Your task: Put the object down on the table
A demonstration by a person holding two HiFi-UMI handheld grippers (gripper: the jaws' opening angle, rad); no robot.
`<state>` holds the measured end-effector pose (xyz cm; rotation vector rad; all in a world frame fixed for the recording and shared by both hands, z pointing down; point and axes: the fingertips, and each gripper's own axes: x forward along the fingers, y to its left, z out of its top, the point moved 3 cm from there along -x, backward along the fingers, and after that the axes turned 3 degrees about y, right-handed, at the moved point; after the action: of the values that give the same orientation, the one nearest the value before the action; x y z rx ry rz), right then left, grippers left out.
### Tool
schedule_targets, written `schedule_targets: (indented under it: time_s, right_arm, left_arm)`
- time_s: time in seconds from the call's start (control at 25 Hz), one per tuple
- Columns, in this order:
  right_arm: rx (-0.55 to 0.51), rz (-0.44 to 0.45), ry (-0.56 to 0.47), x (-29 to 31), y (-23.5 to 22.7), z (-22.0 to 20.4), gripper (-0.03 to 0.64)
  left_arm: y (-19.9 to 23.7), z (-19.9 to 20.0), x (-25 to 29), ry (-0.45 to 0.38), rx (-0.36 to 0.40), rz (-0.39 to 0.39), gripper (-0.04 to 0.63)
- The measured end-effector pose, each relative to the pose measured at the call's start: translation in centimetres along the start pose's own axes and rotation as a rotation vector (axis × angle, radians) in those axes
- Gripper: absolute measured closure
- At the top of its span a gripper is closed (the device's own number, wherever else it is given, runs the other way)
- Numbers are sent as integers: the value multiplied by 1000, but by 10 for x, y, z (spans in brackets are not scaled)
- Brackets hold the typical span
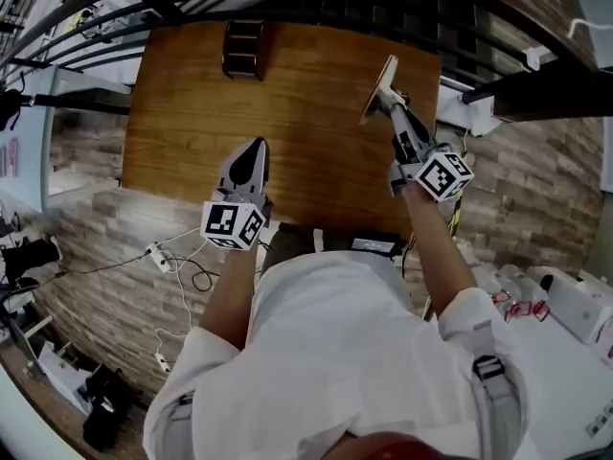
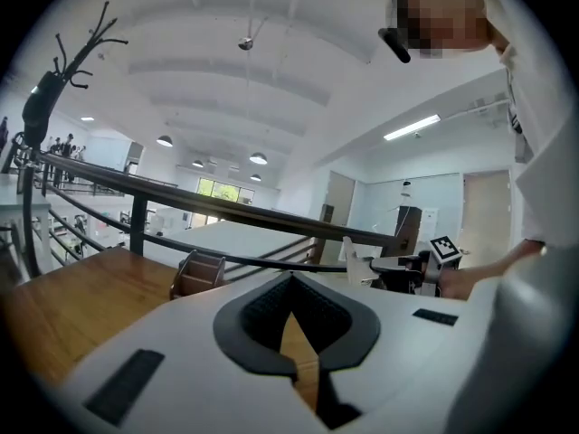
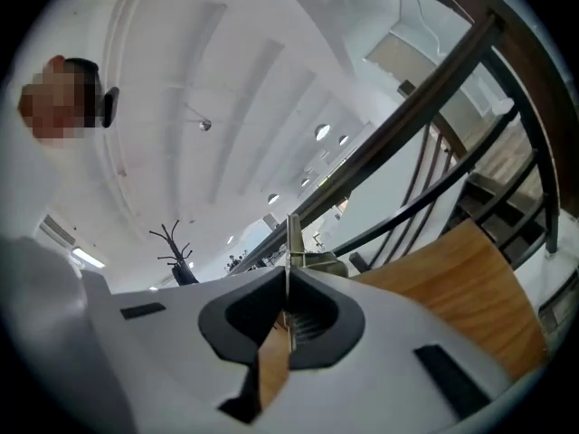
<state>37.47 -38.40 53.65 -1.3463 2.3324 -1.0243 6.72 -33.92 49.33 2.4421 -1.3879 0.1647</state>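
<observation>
The right gripper (image 1: 393, 102) jaws pinch a thin, pale flat panel (image 1: 380, 84), tilted over the brown wooden surface (image 1: 192, 113). It likely needs lowering next, then release. The left gripper (image 1: 255, 149) jaws are together, empty.

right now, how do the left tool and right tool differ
The right tool is clamped on a thin flat panel; the left tool is shut on nothing. The right tool reaches farther across the wooden table than the left tool. Both carry a marker cube.
</observation>
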Motion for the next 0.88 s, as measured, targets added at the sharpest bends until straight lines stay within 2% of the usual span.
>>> schedule_targets:
  time_s: [0.4, 0.88]
  right_arm:
    - [139, 53, 120, 74, -28, -27, 591]
    - [327, -19, 215, 118, -97, -54, 591]
  left_arm:
    - [11, -15, 4, -4, 1, 81, 581]
    - [5, -27, 13, 3, -13, 93, 581]
